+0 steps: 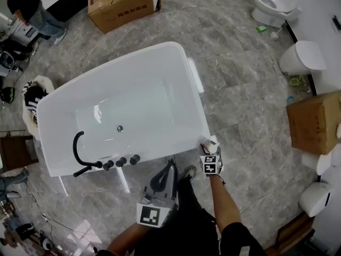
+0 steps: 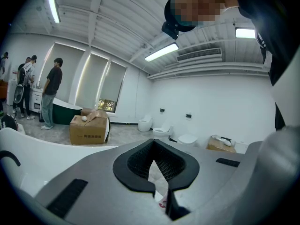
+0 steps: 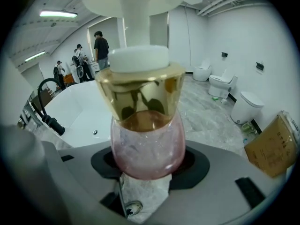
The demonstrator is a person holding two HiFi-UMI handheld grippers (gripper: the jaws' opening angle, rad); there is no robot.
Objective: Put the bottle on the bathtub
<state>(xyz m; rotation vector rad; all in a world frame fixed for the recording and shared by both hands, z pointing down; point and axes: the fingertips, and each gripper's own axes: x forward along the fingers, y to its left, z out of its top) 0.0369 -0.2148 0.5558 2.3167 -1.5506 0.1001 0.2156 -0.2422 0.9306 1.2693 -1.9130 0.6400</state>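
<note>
Bottle (image 3: pixel 147 142) in right hand-held gripper (image 3: pixel 146 171) | at bathtub (image 1: pixel 197 116) corner | faucet (image 1: pixel 75 147) well apart

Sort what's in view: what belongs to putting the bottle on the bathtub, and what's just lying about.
Job: bottle; right gripper holding it; bathtub.
Lying about: cardboard box; toilet; second box; empty left gripper.

The grey tiled floor (image 1: pixel 245 84) carries a white bathtub (image 1: pixel 109 73) immediately left of the right gripper (image 1: pixel 209 148). A cardboard box (image 1: pixel 120 7) stands well beyond the gripper. A second box (image 1: pixel 314 122) and two toilets (image 1: pixel 272 7) stand to its right.
</note>
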